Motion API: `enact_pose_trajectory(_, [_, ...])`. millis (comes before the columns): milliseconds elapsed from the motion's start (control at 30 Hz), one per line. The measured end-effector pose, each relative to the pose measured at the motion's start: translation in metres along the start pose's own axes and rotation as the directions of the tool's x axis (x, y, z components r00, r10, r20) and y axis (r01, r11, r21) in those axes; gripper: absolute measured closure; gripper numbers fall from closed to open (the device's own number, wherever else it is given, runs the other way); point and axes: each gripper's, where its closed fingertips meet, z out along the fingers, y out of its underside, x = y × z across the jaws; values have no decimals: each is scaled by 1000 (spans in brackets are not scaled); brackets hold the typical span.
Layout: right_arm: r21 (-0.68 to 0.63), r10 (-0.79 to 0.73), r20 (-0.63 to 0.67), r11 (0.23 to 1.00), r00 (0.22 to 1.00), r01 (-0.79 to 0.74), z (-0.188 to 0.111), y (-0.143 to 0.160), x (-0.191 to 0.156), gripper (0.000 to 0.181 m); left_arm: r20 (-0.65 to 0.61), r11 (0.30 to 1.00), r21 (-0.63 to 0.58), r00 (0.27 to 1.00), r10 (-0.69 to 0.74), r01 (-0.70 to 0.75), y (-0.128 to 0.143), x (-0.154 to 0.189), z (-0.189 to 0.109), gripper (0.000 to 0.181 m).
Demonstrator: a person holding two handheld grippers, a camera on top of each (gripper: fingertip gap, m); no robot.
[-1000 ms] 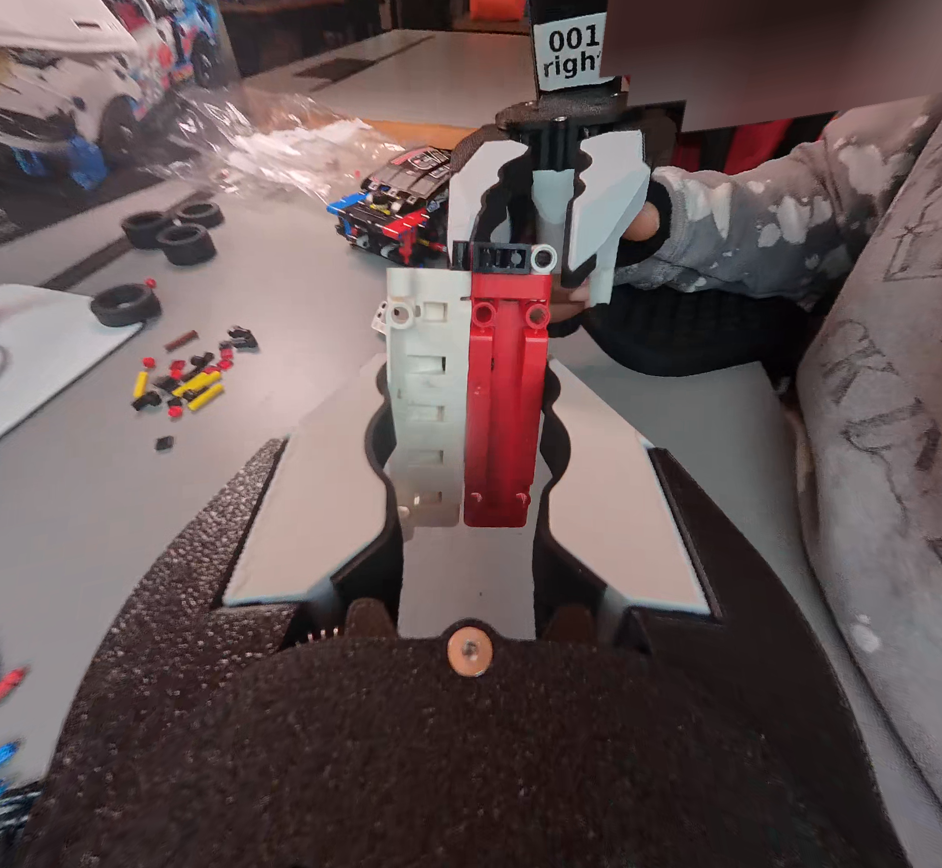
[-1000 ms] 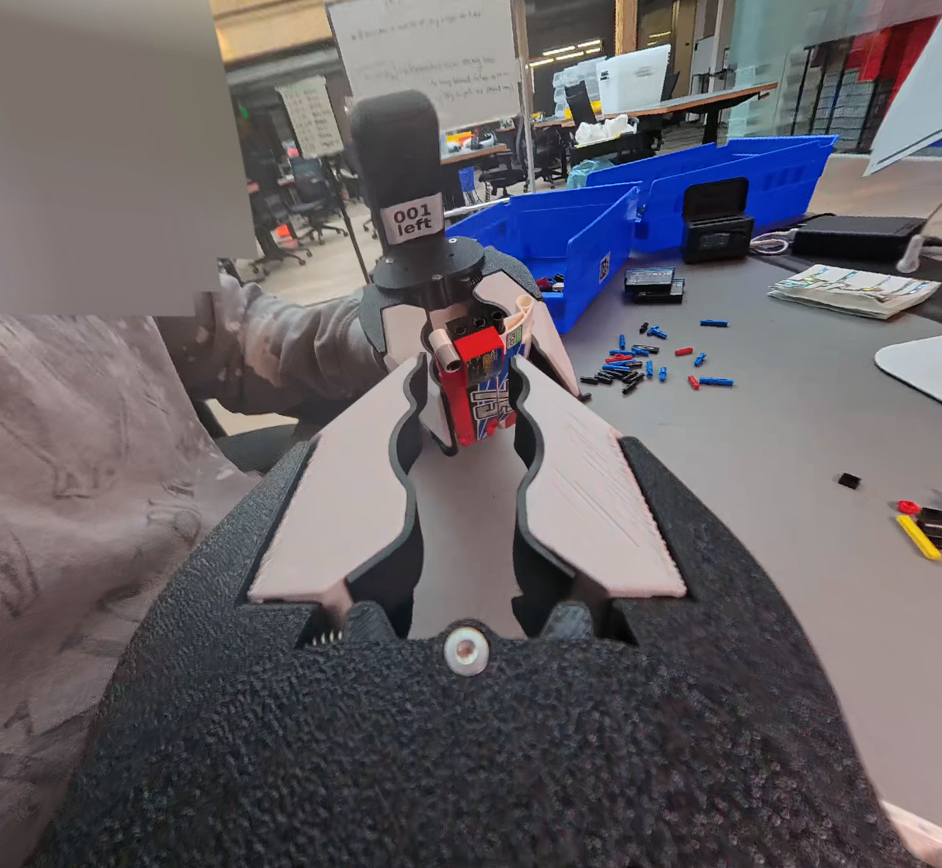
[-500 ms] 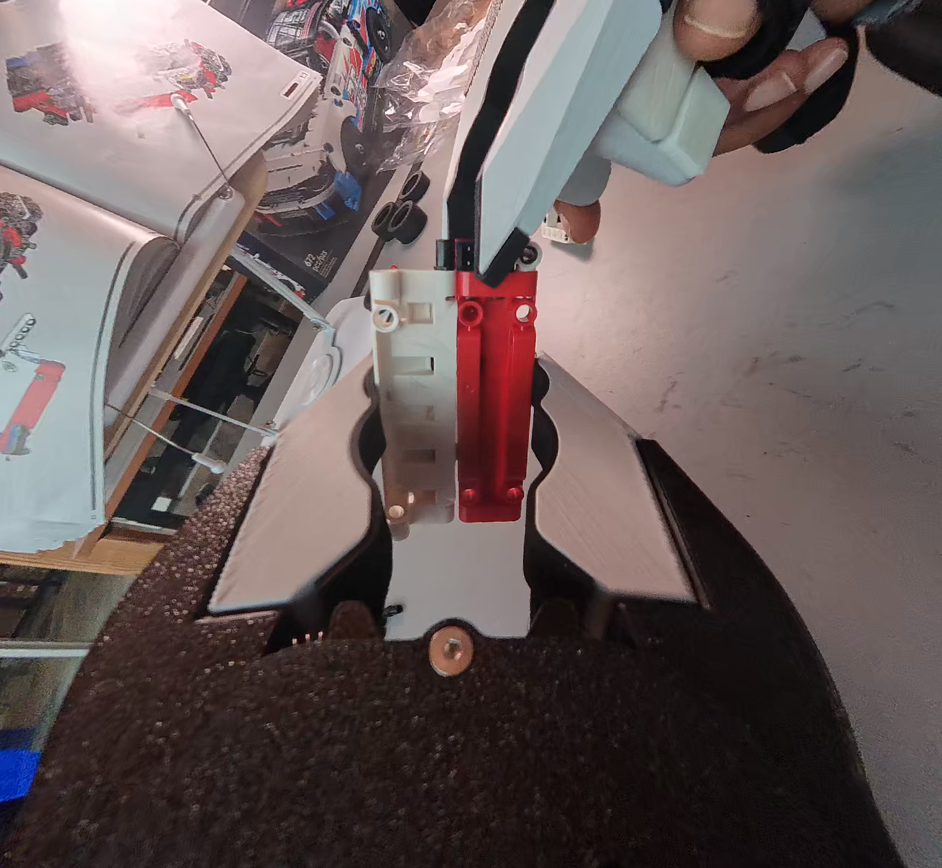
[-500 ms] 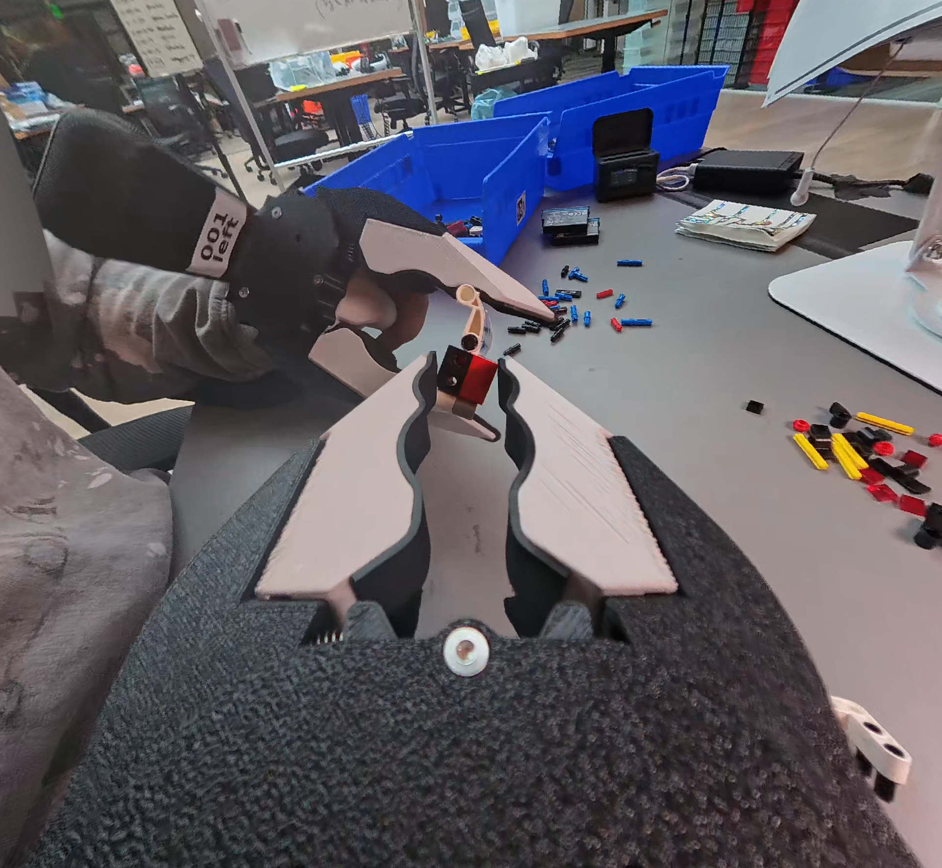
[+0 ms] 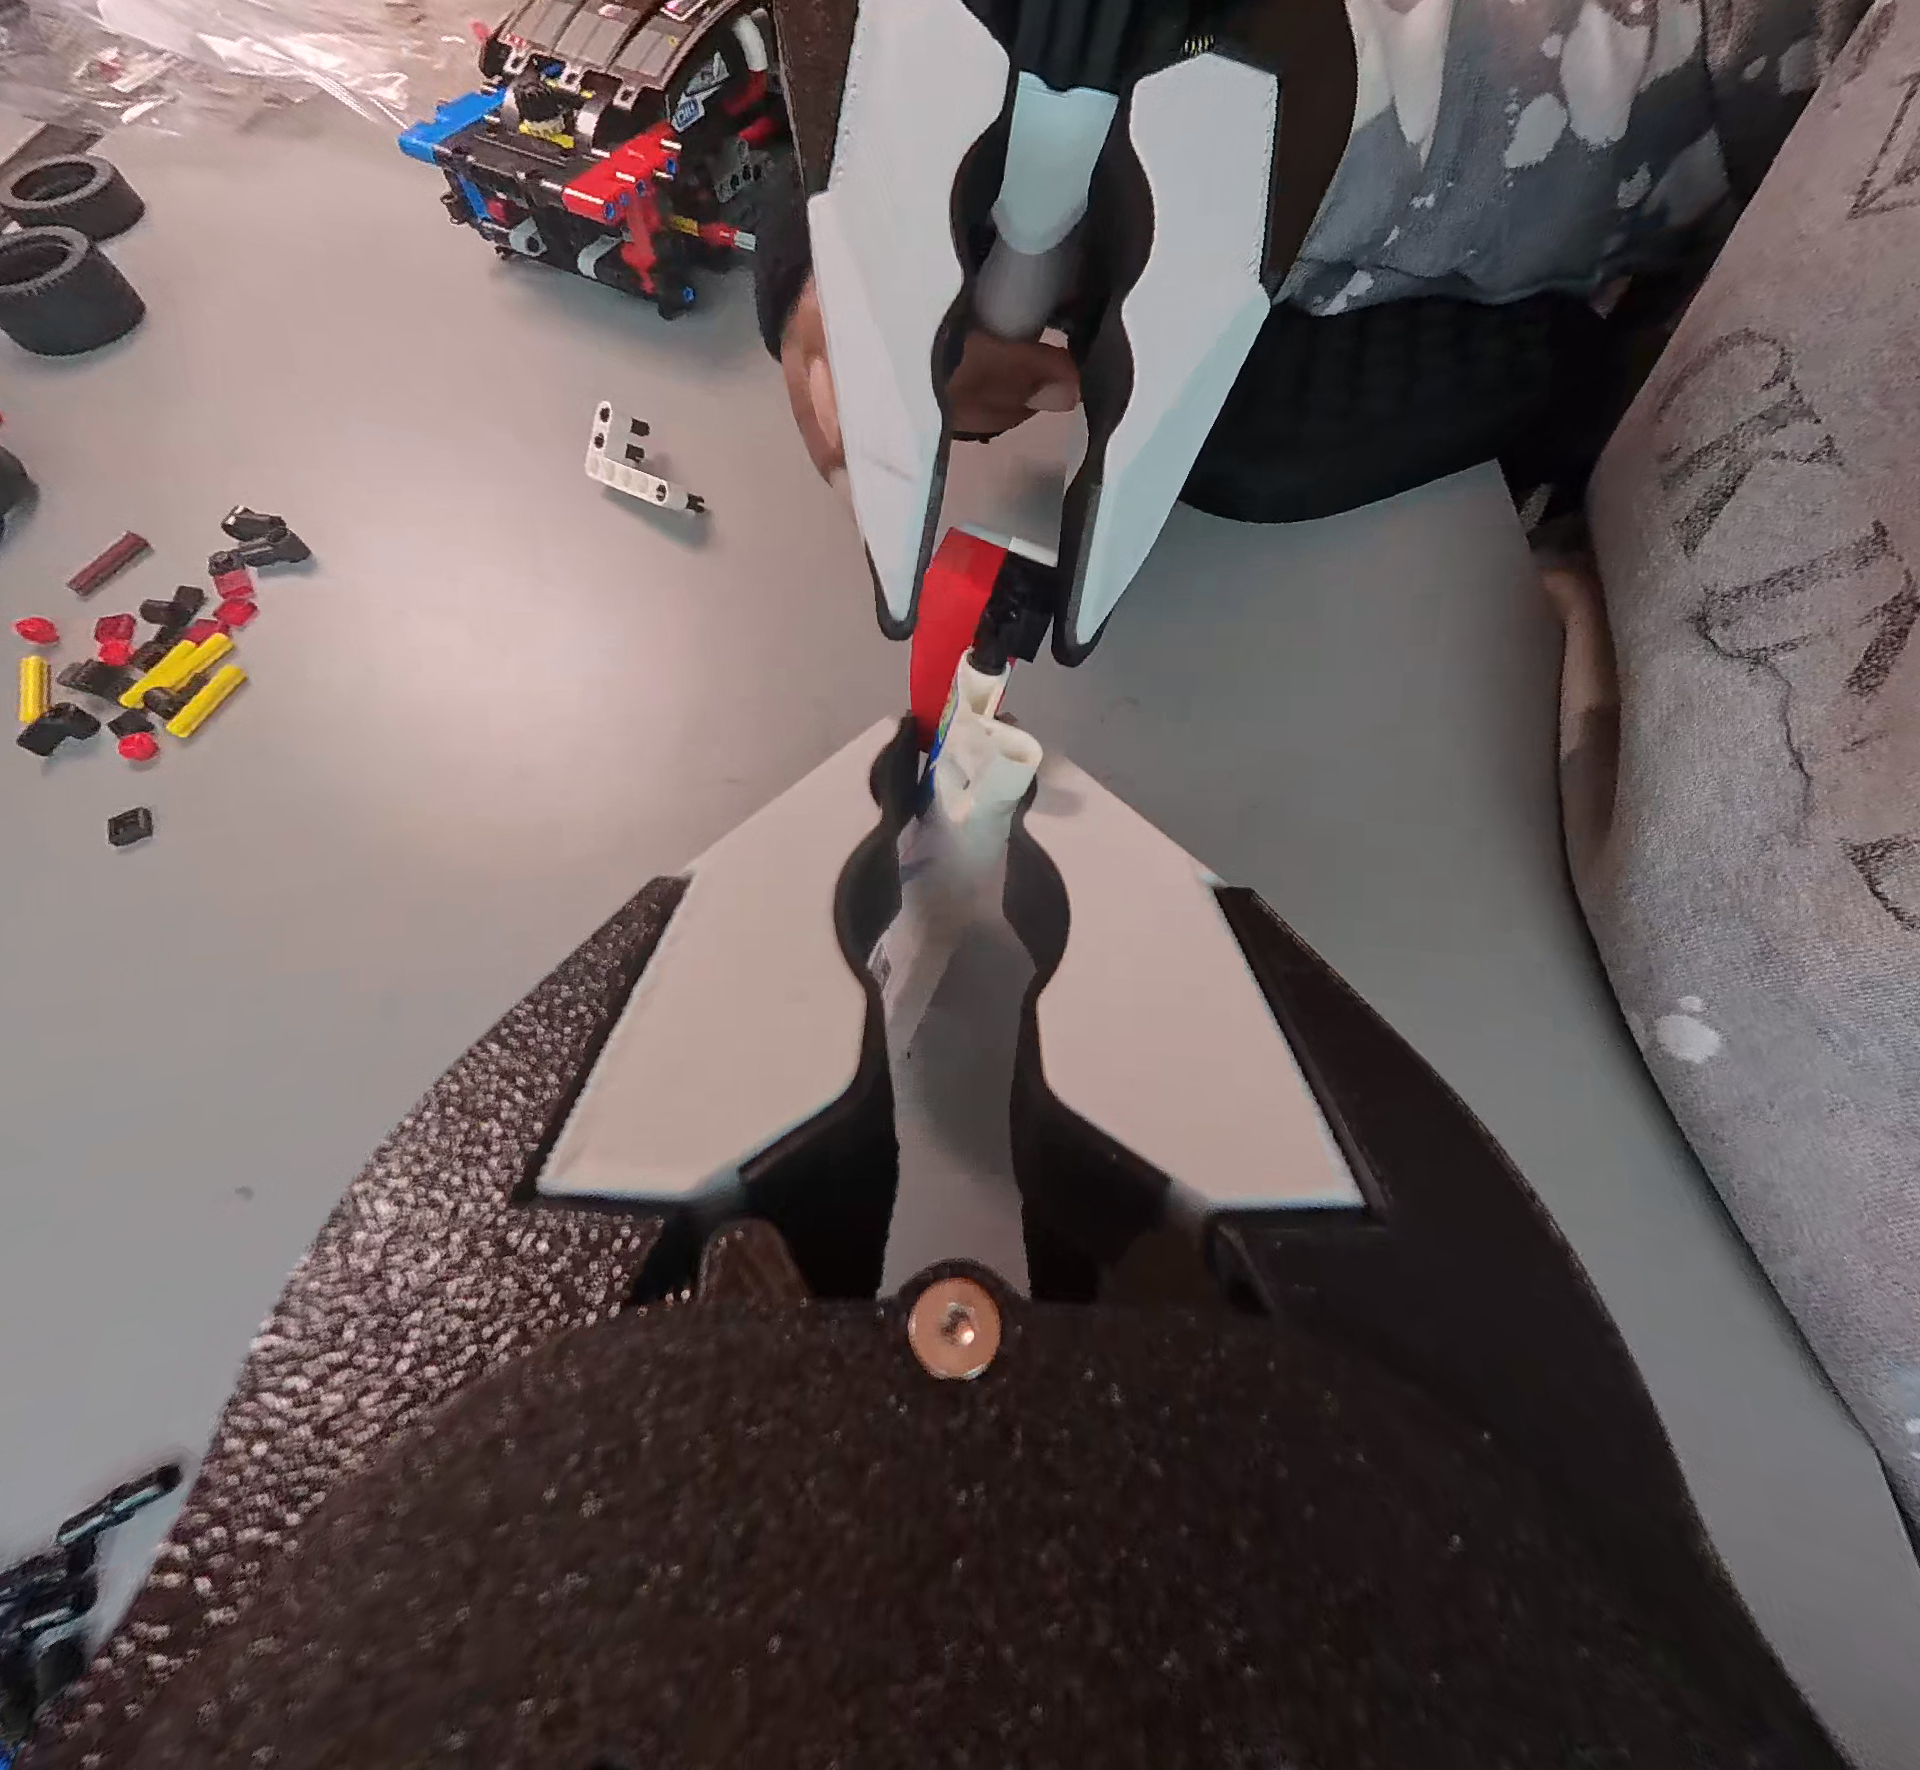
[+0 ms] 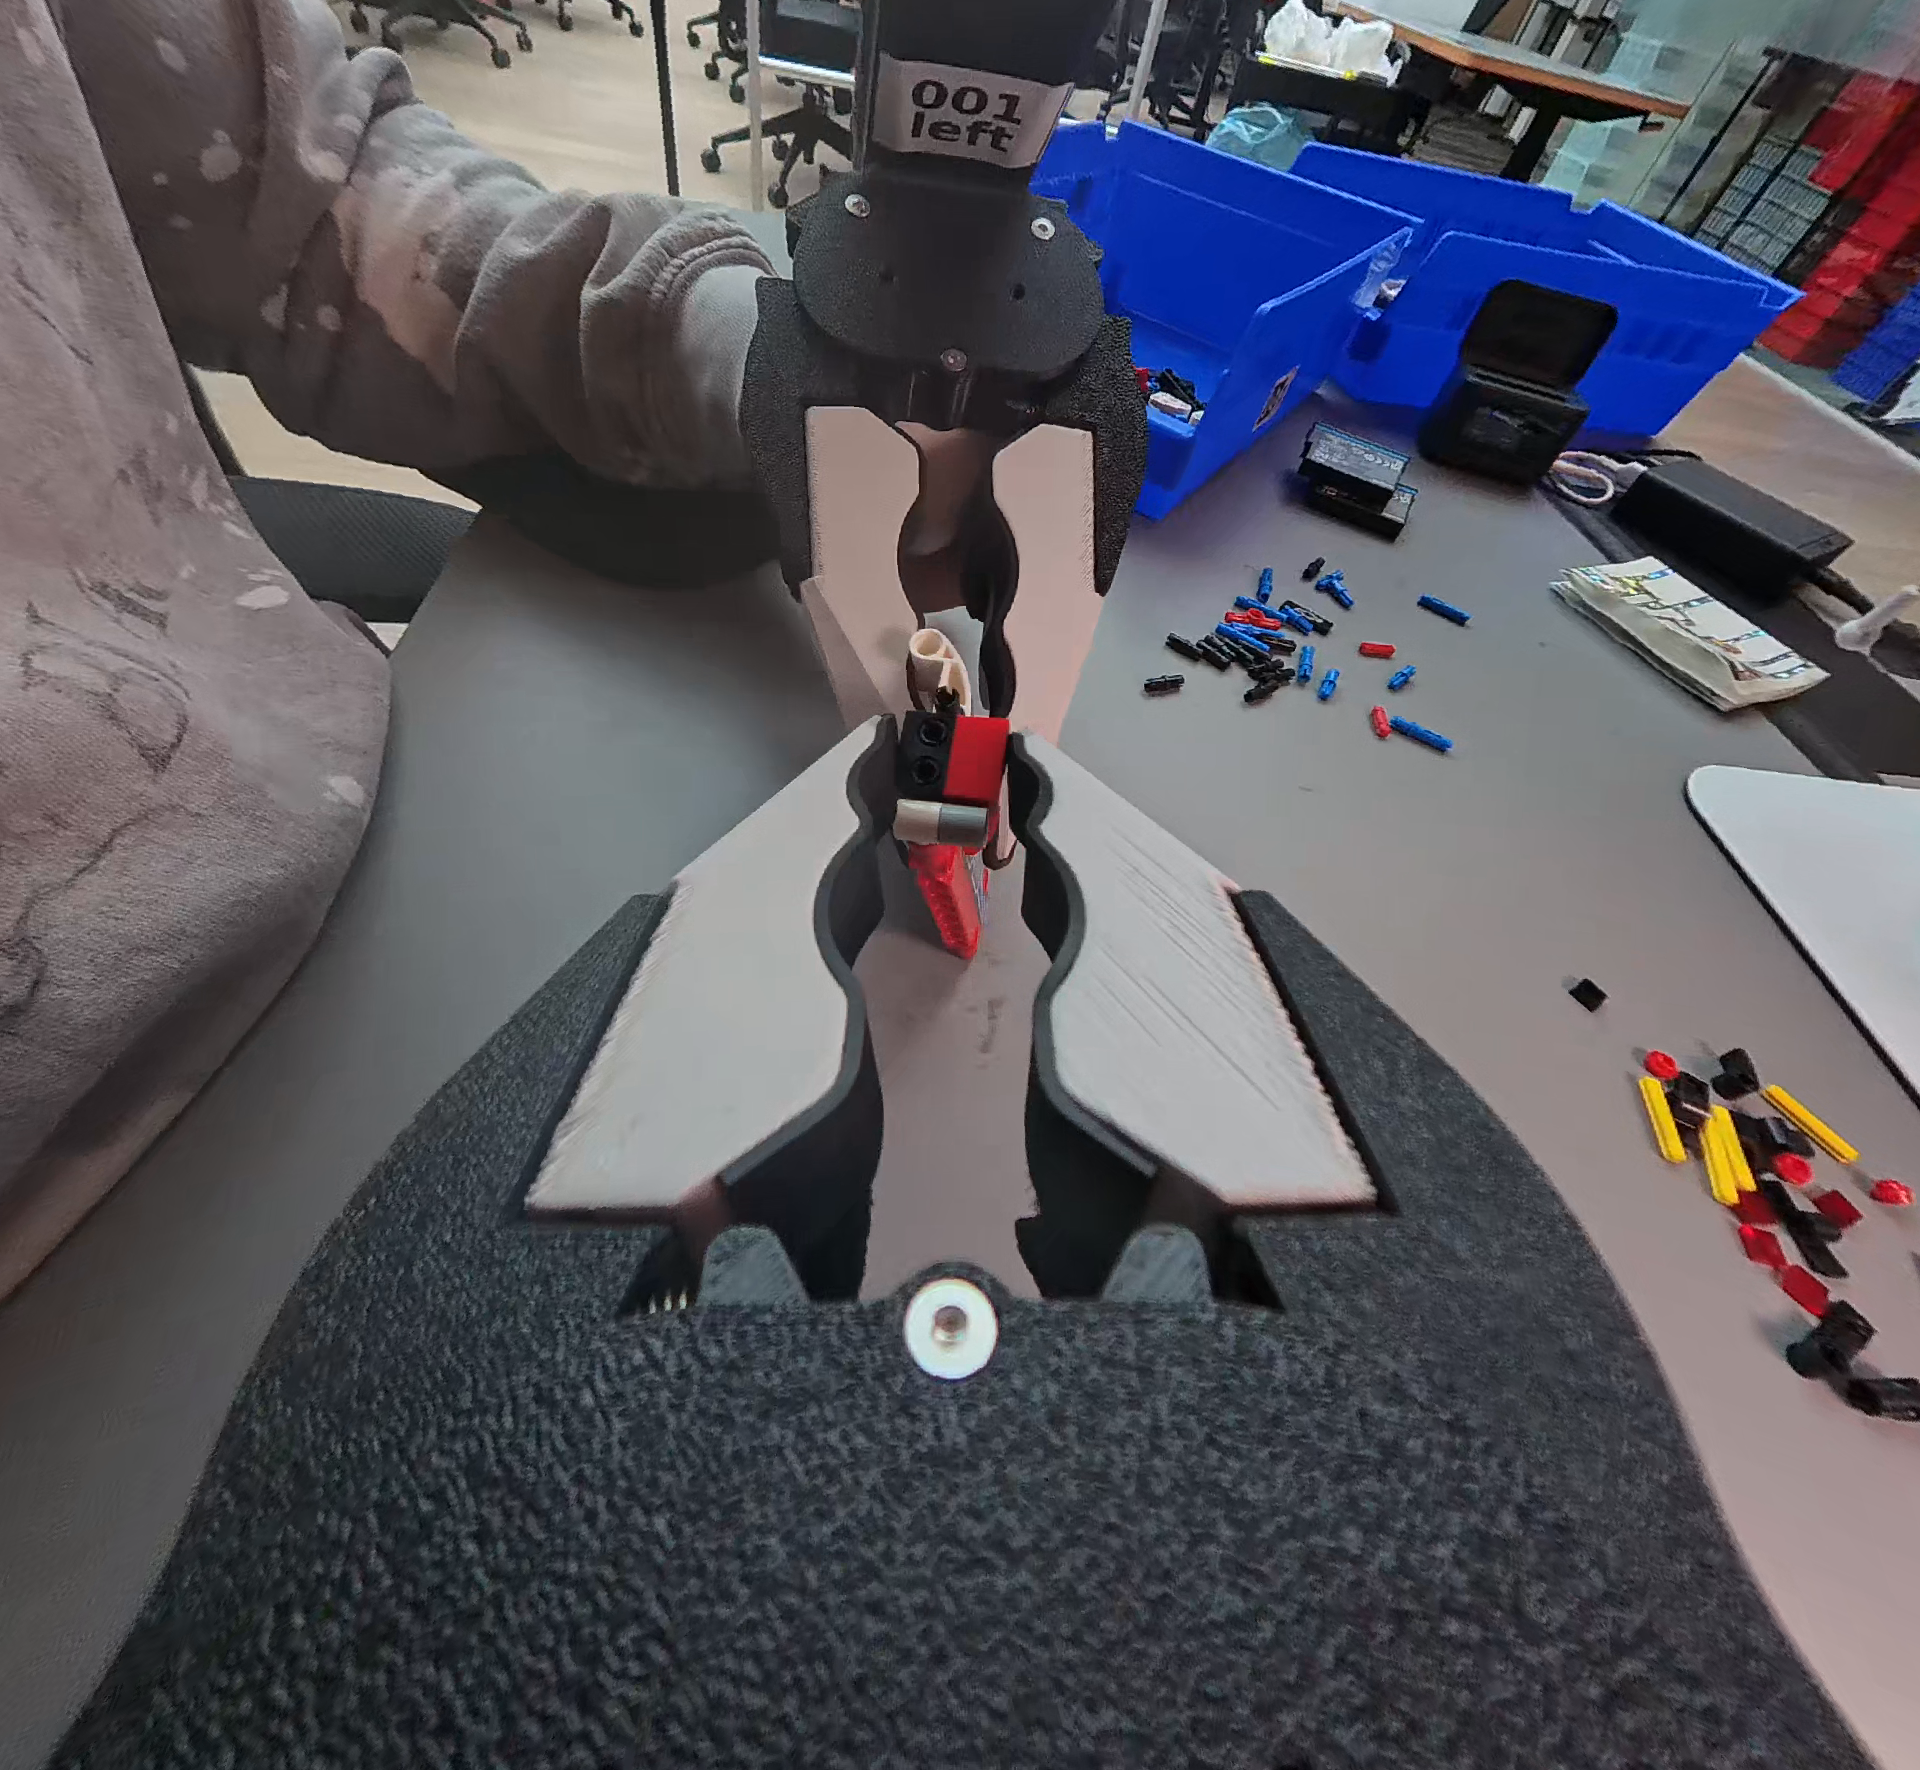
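A small brick assembly of a white panel and a red panel point(image 5: 951, 619) with a black brick at one end is held between both grippers above the grey table point(image 5: 416, 889). My left gripper point(image 5: 966, 749) is shut on its white end, which I see edge-on. My right gripper point(image 5: 982, 640) comes in from the opposite side and is shut on the red and black end. In the right wrist view my right gripper point(image 6: 951, 744) clamps the black and red end of the assembly point(image 6: 977, 749), and the left gripper point(image 6: 951, 681) faces it just beyond, tips nearly touching.
A partly built toy car point(image 5: 623, 151), two tyres point(image 5: 62, 266), a white angled beam point(image 5: 623, 473) and a pile of small parts point(image 5: 145, 650) lie to the left. Blue bins point(image 6: 1351, 297), scattered pins point(image 6: 1278, 629) and a booklet point(image 6: 1683, 619) lie beyond. A person's sleeve point(image 6: 468, 318) is close. My two grippers' fingertips are within a few centimetres of each other. The white angled beam point(image 5: 623, 473) lies around 15 centimetres away from my left fingertips.
The left gripper has swung back from a tilted pose to look down at the table. The assembly now shows edge-on instead of flat. Both grippers have stayed shut on it.
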Motion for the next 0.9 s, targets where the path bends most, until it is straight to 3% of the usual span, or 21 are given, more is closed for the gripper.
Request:
enact_pose_trajectory(233, [103, 5, -23, 995, 1000, -3, -8, -16, 8, 163, 54, 1000, 23, 999, 5, -6, -14, -5, -5, 171])
enact_pose_trajectory(467, [128, 2, -15, 992, 1000, -1, -9, -23, 8, 163, 44, 999, 35, 999, -17, 16, -17, -3, -9, 171])
enact_pose_trajectory(600, [161, 116, 45, 979, 992, -122, -7, -26, 9, 162, 14, 997, 71, 999, -30, 29, -18, 0, -12, 171])
enact_pose_trajectory(700, [265, 270, 66, 923, 961, -278, -26, -35, 29, 162, 24, 991, 103, 996, -91, 88, -11, -8, -22, 172])
enact_pose_trajectory(900, [244, 418, 103, 869, 903, -430, -28, -25, 37, 162, -31, 977, 132, 986, -167, 169, -15, -7, -21, 162])
